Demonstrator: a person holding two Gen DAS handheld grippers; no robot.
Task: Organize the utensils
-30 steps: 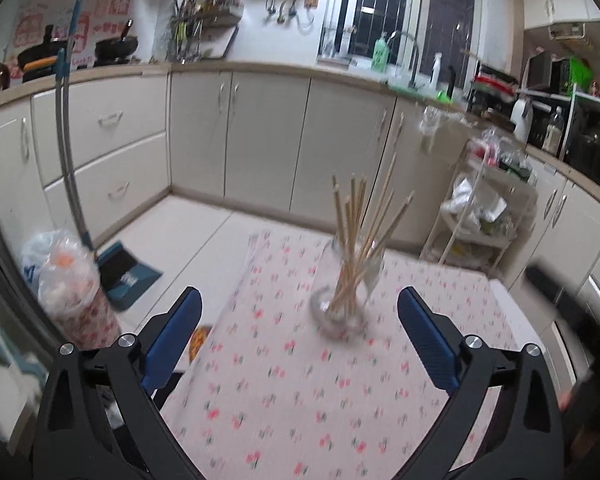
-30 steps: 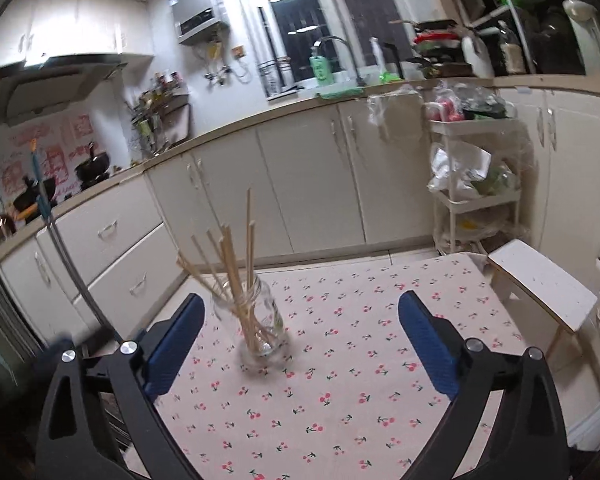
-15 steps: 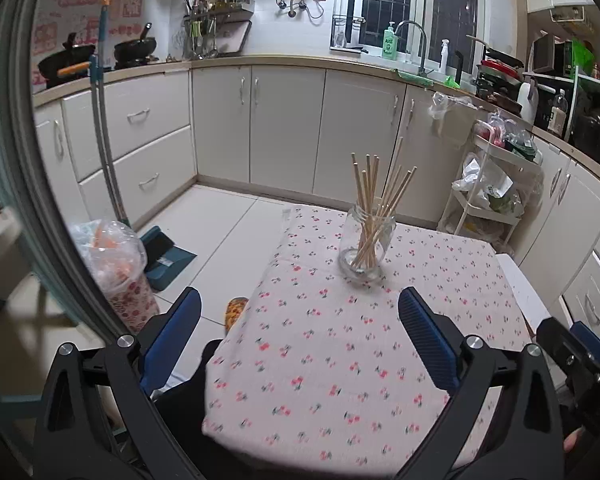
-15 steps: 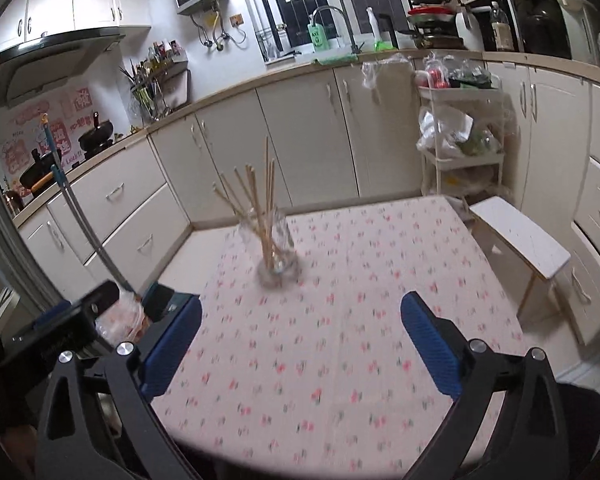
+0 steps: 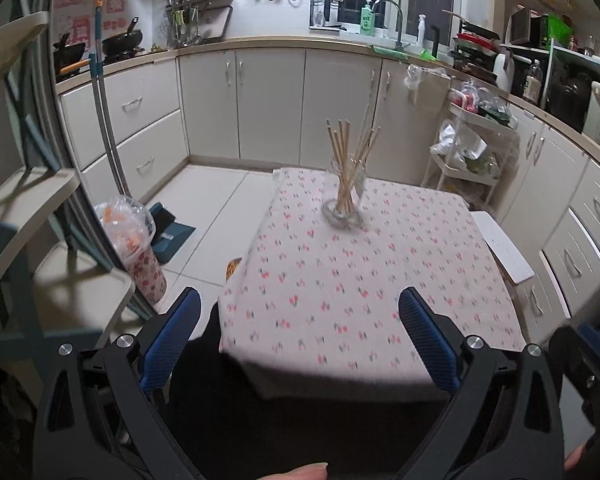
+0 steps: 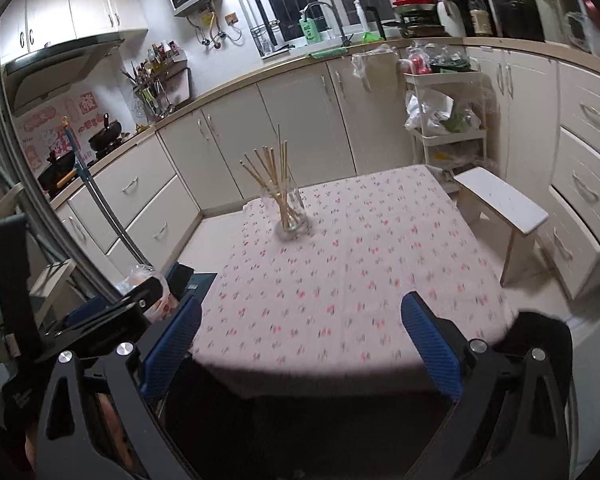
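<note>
A clear glass jar (image 5: 345,196) holding several wooden chopsticks (image 5: 350,148) stands upright near the far edge of a table with a floral cloth (image 5: 364,280). The jar also shows in the right wrist view (image 6: 290,210) with the chopsticks (image 6: 272,168). My left gripper (image 5: 300,320) is open and empty, held back past the table's near edge. My right gripper (image 6: 302,324) is open and empty, also back off the near edge. The other gripper's body shows at the left of the right wrist view (image 6: 100,312).
A white stool (image 6: 500,208) stands right of the table. A bagged bin (image 5: 134,240) and dustpan (image 5: 168,232) sit on the floor at left. A white trolley (image 5: 468,160) stands behind the table. Cabinets line the walls.
Both grippers have pulled back away from the jar and off the near edge of the table, still open. The jar and chopsticks have not moved.
</note>
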